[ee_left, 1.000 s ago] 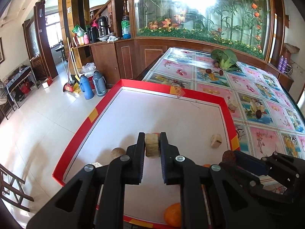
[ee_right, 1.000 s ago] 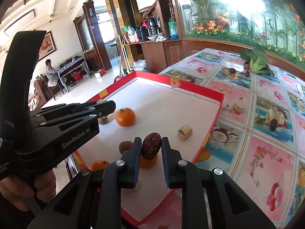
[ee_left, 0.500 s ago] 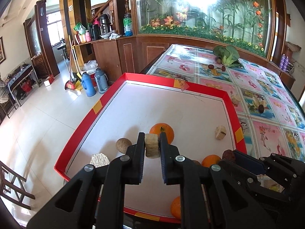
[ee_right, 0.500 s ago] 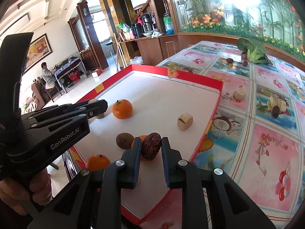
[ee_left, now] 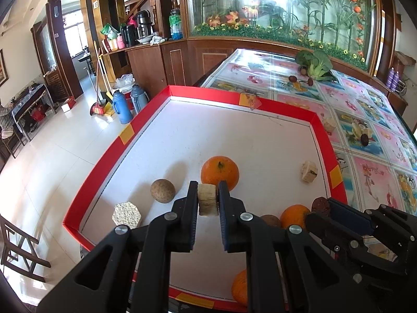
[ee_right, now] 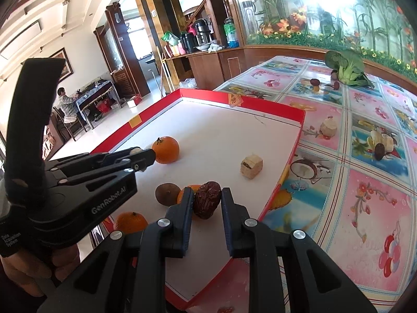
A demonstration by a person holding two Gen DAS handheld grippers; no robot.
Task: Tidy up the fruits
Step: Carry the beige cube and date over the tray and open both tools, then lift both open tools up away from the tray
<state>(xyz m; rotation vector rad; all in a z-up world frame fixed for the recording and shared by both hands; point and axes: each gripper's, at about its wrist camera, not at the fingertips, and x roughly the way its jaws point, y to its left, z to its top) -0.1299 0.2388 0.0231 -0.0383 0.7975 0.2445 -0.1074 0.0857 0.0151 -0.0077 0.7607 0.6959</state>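
My left gripper (ee_left: pixel 207 198) is shut on a pale cut fruit chunk (ee_left: pixel 207 199), held above the red-rimmed white tray (ee_left: pixel 146 124). My right gripper (ee_right: pixel 207 203) is shut on a dark red date (ee_right: pixel 207 199) over the tray's near right part (ee_right: pixel 286 172). In the tray lie an orange (ee_left: pixel 219 173), a brown round fruit (ee_left: pixel 162 191), a pale hexagonal piece (ee_left: pixel 126 215), a beige chunk (ee_left: pixel 308 171), and two more oranges (ee_left: pixel 294 215) (ee_left: pixel 241 290). The right gripper shows at the lower right of the left wrist view (ee_left: pixel 322 206).
The tray sits on a table with a pink patterned cloth (ee_right: pixel 365 208). On the cloth lie a pale fruit piece (ee_right: pixel 328 127), dark dates (ee_right: pixel 315 82) and leafy greens (ee_right: pixel 344 67). The floor drops off left of the tray (ee_left: pixel 52 156).
Both grippers have drawn back and risen, keeping their fruit. More of the tray's near part and its fruits have come into view.
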